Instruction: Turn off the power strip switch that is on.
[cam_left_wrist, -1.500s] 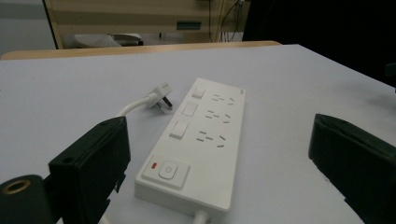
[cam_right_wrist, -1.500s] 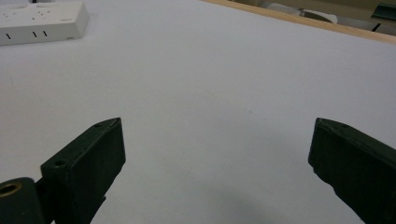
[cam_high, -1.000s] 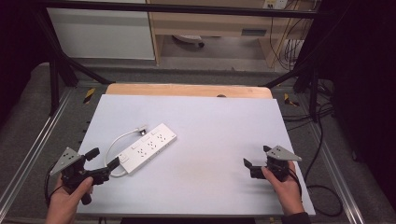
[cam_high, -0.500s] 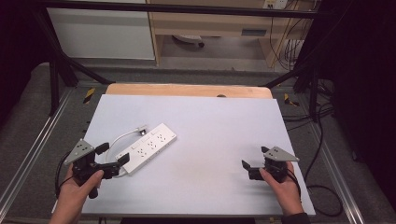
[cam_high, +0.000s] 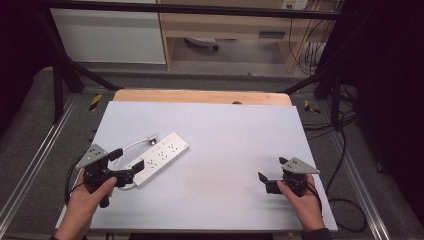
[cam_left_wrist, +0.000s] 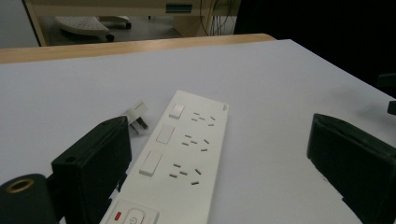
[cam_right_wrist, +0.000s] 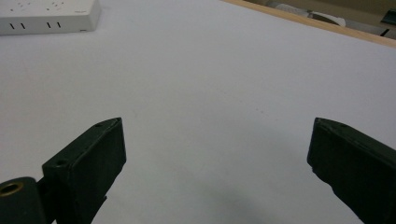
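White and long, the power strip (cam_high: 157, 159) lies on the left half of the counter (cam_high: 225, 135), its long axis running diagonally from the near left up toward the far right, with its plug (cam_high: 151, 140) just beside its far-left flank. The left gripper (cam_high: 131, 170), jaws spread wide, sits at the strip's near end, which already lies between the jaws in the left gripper view, so a grasp across the narrow width looks the likely next move. Well apart at the counter's right, the right gripper (cam_high: 266, 176) also stands open over bare surface, plainly the farther of the two.
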